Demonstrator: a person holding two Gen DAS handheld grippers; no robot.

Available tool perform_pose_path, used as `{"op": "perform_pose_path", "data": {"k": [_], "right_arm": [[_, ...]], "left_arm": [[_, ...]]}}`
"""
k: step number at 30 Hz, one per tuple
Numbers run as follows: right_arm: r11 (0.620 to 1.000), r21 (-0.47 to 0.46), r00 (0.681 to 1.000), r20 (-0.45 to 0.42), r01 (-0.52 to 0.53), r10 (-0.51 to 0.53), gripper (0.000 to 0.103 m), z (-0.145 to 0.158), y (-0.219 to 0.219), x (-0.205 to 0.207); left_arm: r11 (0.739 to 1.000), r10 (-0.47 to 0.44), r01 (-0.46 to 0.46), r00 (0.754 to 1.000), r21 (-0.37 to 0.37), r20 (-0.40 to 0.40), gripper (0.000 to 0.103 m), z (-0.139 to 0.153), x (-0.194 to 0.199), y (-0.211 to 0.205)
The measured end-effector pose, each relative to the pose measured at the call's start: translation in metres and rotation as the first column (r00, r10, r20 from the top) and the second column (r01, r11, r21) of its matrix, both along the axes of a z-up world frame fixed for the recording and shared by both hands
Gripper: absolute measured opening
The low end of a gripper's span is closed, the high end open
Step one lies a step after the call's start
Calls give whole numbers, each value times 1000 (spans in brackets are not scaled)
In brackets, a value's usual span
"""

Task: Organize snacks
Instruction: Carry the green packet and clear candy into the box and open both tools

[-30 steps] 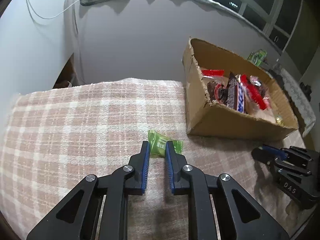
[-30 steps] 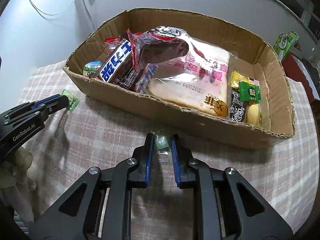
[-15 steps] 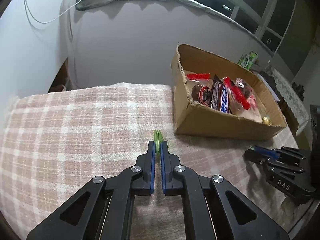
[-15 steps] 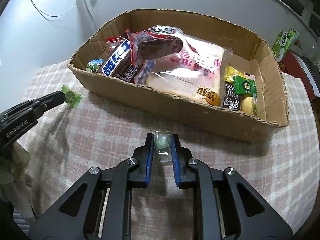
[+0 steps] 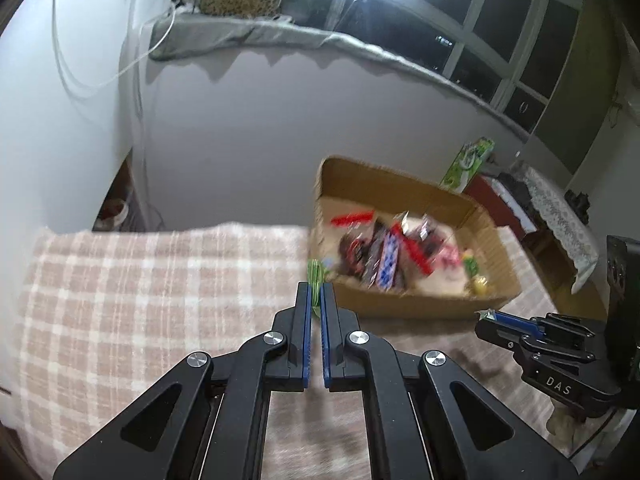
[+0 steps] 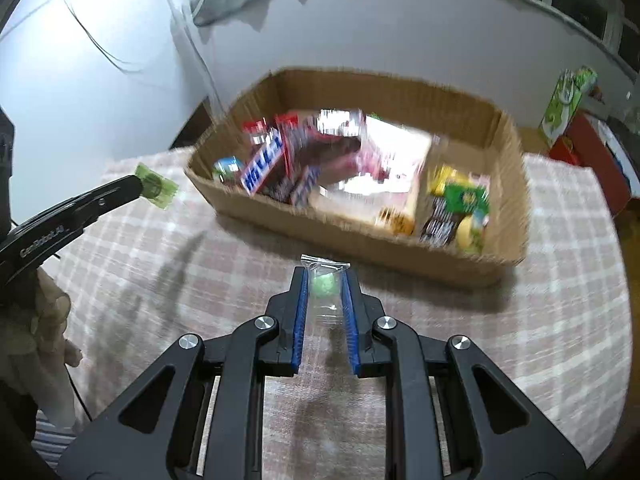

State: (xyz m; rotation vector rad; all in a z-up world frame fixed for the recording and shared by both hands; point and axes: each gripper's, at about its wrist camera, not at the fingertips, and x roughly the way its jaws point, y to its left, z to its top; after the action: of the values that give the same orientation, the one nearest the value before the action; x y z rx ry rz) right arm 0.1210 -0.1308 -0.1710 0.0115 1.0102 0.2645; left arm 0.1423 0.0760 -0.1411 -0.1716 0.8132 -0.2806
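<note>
Pinching a small green foil candy wrapper (image 5: pixel 315 276) edge-on, the left black gripper w/ blue-padded fingers (image 5: pixel 315 300) has its jaws nearly together, only the thin packet between the tips. In the right wrist view the same wrapper (image 6: pixel 155 191) sticks out of the left gripper's tip (image 6: pixel 138 188), raised clear of the pink-and-cream checked tablecloth (image 6: pixel 560 320) and just left of the open brown cardboard box (image 6: pixel 360 240).

The right black gripper (image 6: pixel 325 280) is closed partway on a clear plastic sachet w/ a pale green sweet inside (image 6: pixel 325 284) — the blue pads press both side edges of the sachet, jaws wider apart than the left's. It sits near the box's front wall, apart from it. In the left wrist view the right gripper (image 5: pixel 486 316) shows at the right, a bit of the clear sachet at its tip.

Box holds assorted snacks, blurred by motion: a blue-and-white wrapped chocolate bar (image 6: pixel 262 164), red-and-dark packets (image 6: pixel 304 140), a large clear bag w/ pale bread-like contents (image 6: pixel 384 172), a green square packet (image 6: pixel 466 198) and a yellow round sweet (image 6: pixel 468 234) at the right end. Box stands on the cloth (image 5: pixel 140 280), back toward the grey wall.

Beyond, a green-and-white carton (image 6: pixel 568 100) stands off the table to the right — well apart from the box.
</note>
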Motion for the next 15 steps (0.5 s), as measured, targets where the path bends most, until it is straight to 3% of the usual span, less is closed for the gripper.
{"op": "perform_pose_path", "data": {"k": [8,15], "right_arm": [[1000,20,997,81,6,-8,17,46,-17,14],[1000,-8,992,125,16,-15,17,59,-29,37]], "left_arm": [[998,-55,53,996,23,66,3,25,19,-31],[996,-84,81,995,40,62,3,25,42,-57]]}}
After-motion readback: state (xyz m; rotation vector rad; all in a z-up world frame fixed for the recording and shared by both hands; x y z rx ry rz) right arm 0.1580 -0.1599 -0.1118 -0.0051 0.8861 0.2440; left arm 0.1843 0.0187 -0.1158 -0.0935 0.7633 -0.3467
